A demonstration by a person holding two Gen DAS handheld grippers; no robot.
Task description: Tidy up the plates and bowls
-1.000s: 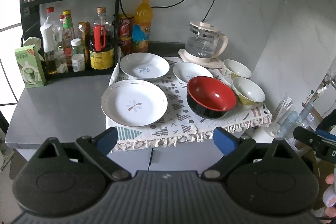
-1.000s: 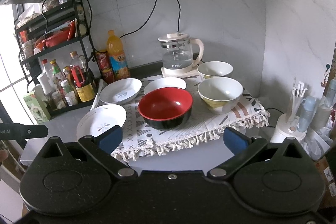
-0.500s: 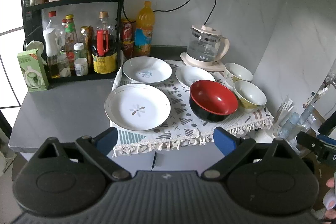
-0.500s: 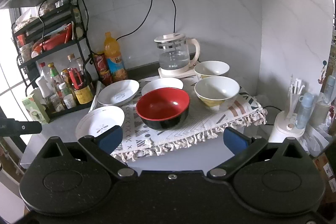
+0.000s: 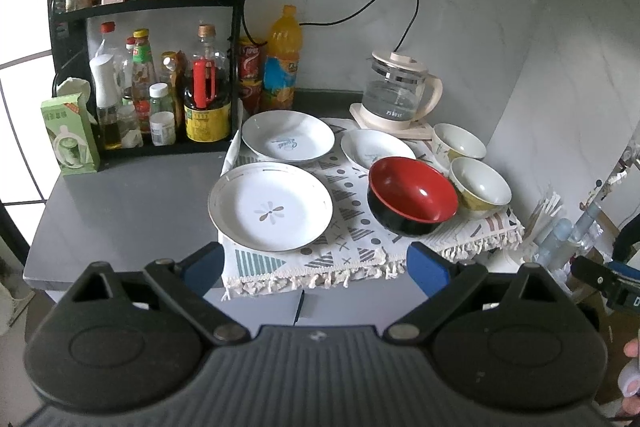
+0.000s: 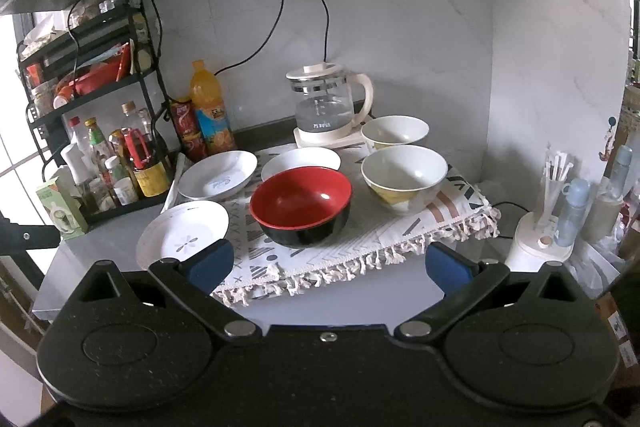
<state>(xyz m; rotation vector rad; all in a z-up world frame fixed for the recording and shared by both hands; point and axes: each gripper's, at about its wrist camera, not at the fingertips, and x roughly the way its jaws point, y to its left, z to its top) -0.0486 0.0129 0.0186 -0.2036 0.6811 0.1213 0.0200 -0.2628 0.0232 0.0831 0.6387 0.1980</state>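
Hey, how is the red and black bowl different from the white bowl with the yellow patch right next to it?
The red and black bowl is glossy red inside and black outside; the white bowl with the yellow patch is pale inside, with yellow and grey marks on its wall. The red one looks wider and sits nearer the fringed mat's front edge; the white one stands further back and right. Both are upright, empty and on the mat.

My tongs carry blue pads [image 5: 205, 264] on black arms; the bowl [image 6: 301, 202] nearest me is red inside, black outside, on a white cloth [image 5: 344, 247] printed with grey triangles; the near plate [image 5: 270, 212] is white with a grey flower
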